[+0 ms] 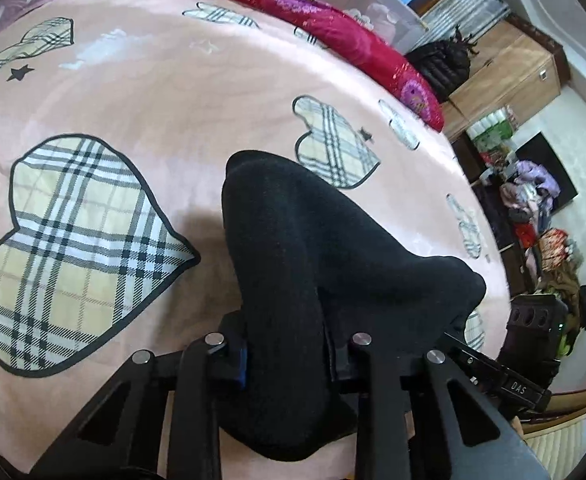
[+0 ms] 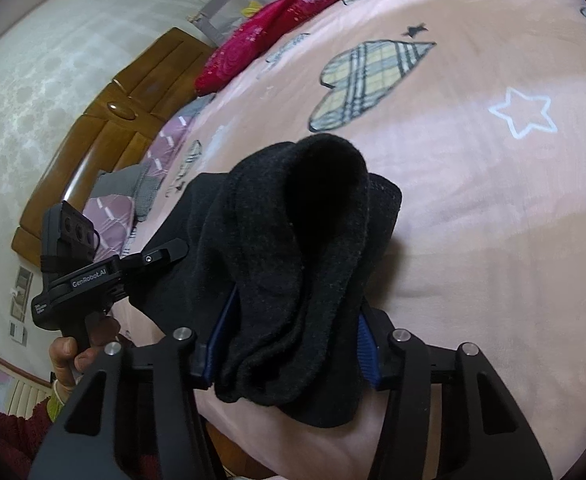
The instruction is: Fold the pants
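Observation:
Black knit pants (image 1: 293,248) are bunched and held above a pink bedspread (image 1: 173,92). My left gripper (image 1: 289,356) is shut on one thick fold of the pants; the cloth hides its fingertips. In the right wrist view the pants (image 2: 293,264) drape over my right gripper (image 2: 289,348), which is shut on another fold between its blue pads (image 2: 367,344). The left gripper's body (image 2: 93,276) shows at the left of that view, held by a hand, close beside the cloth.
The pink bedspread (image 2: 493,220) has plaid hearts and stars. A red floral quilt (image 1: 333,28) lies along the far side. A wooden headboard (image 2: 105,152) and purple pillows (image 2: 113,208) are to the left. Piled clothes (image 1: 533,208) and wooden cabinets (image 1: 509,76) stand beyond the bed.

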Demonstrator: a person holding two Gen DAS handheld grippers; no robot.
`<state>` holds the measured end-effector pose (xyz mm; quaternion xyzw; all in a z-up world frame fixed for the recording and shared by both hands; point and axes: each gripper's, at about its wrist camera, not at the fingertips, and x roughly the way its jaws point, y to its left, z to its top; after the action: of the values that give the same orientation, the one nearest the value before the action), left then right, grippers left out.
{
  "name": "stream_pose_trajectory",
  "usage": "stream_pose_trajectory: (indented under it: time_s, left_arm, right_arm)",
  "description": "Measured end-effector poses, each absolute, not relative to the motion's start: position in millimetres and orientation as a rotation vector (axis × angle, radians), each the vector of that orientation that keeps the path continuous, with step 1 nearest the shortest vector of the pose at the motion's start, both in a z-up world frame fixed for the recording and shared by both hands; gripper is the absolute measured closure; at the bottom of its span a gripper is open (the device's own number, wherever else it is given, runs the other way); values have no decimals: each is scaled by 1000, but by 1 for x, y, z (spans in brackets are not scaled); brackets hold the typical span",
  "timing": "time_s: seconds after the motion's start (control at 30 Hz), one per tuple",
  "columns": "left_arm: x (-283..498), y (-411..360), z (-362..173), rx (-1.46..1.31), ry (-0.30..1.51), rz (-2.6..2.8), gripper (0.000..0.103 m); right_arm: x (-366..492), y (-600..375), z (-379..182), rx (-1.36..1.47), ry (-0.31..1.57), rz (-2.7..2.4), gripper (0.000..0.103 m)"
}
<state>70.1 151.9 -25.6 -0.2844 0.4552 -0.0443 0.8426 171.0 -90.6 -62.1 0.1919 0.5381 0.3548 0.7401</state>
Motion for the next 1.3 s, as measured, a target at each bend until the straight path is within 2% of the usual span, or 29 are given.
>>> stream_pose_trajectory:
  time_s: [0.57,1.3]
  left_arm:
    - [63,185,36,-574,833,-26,77]
    - [127,237,-8,-583,882,105,77]
  right_arm:
    - [209,-47,-9,312,1063,926,50]
    - [280,18,-45,238,1139,964,50]
